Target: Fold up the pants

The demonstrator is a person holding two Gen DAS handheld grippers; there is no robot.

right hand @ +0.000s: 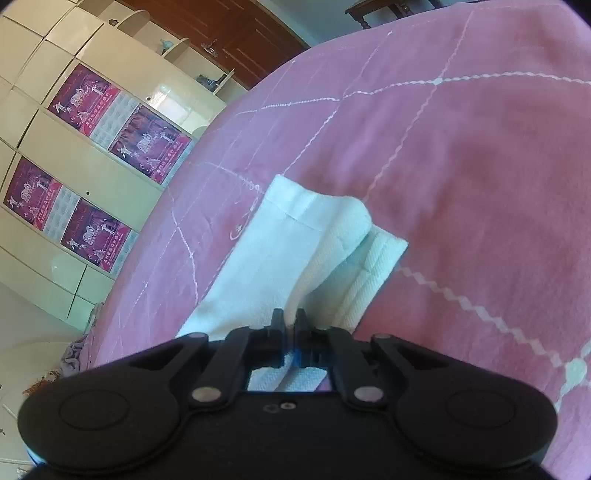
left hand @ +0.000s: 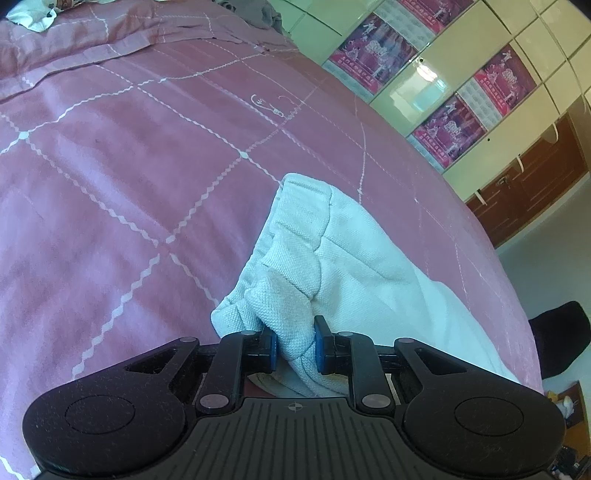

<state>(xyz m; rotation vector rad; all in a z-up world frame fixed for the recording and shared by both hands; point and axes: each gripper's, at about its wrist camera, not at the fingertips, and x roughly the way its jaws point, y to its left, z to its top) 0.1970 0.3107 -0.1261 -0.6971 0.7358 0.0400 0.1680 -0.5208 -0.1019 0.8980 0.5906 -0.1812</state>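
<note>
White pants [left hand: 332, 251] on pink bed [left hand: 129, 166], both grippers gripping.
Left gripper [left hand: 295, 347]: fingers pinch bunched waistband cloth. Right gripper [right hand: 290, 325]: fingers nearly together, pinching a fold edge. Cabinets with posters [right hand: 92, 155] beyond bed.

Open bedspread on most sides of the cloth

The pink quilted bedspread with white wavy grid lines [left hand: 110, 177] lies bare left of the white textured pants [left hand: 332, 251]; a cream cabinet wall with magenta posters [right hand: 74, 166] stands beyond the bed edge, well apart, and rumpled grey fabric [left hand: 266, 14] lies at the far end
</note>
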